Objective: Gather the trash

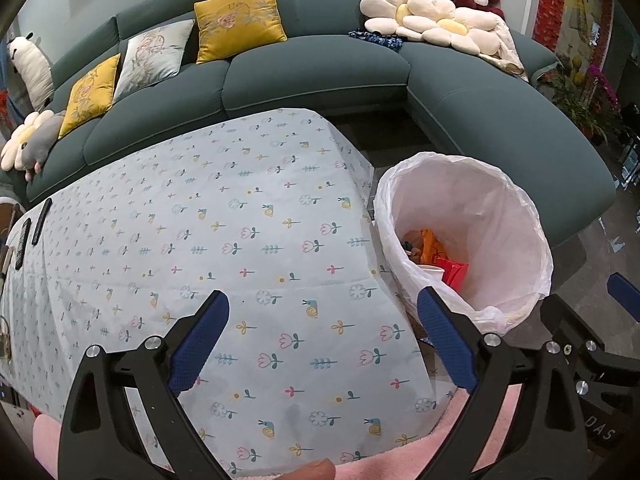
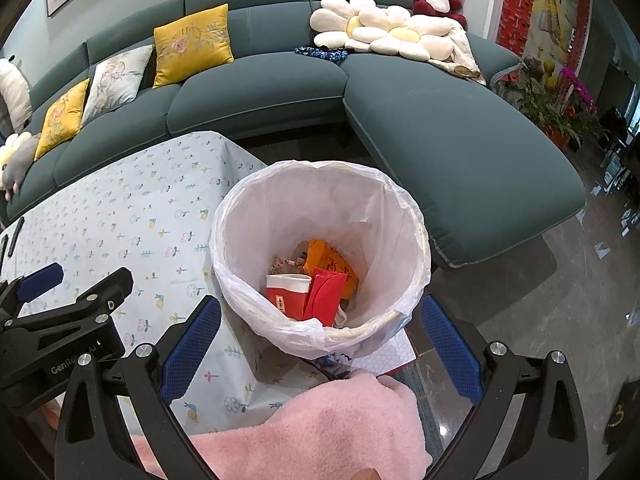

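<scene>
A trash bin lined with a white bag [image 2: 320, 184] stands on the floor beside the table [image 1: 240, 220], which wears a flower-print cloth. The bin also shows in the left wrist view [image 1: 480, 200]. Inside lie a red paper cup [image 2: 286, 294], a red wrapper [image 2: 326, 294] and an orange bag [image 2: 332, 262]. My right gripper [image 2: 320, 328] is open and empty, just above the bin's near rim. My left gripper [image 1: 324, 332] is open and empty, above the table's near right part. The left gripper also shows at the left of the right wrist view [image 2: 76, 280].
A teal corner sofa [image 2: 440, 128] with cushions [image 2: 192, 44] and plush toys stands behind. Remote controls [image 1: 40, 220] lie at the table's far left edge. A pink fluffy cloth [image 2: 312, 428] lies under both grippers. Potted plants [image 2: 560, 104] stand at the right.
</scene>
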Available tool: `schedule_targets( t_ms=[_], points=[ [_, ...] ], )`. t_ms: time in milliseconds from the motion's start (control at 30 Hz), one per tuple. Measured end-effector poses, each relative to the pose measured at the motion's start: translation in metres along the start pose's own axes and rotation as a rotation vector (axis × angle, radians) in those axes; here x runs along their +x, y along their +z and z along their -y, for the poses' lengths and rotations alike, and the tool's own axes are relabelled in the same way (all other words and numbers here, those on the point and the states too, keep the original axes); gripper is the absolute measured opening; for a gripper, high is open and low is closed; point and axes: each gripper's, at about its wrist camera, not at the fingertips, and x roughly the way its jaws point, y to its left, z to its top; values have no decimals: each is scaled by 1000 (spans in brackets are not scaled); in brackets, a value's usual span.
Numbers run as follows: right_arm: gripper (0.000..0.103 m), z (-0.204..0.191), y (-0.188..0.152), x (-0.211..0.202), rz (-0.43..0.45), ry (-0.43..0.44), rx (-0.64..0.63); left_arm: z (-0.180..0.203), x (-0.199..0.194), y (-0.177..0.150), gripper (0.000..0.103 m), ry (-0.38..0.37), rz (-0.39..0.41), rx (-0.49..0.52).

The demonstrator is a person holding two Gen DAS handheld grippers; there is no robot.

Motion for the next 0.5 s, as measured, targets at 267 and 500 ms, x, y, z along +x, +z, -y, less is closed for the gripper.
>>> schedule_targets(
  t_ms=[267, 500],
  points=[
    [96, -1, 2, 2, -5, 4, -5, -1, 1, 1, 91, 14, -3, -9],
    [96, -5, 0, 4, -11, 2, -18, -2, 2, 1, 91, 16, -7, -17]
  ],
)
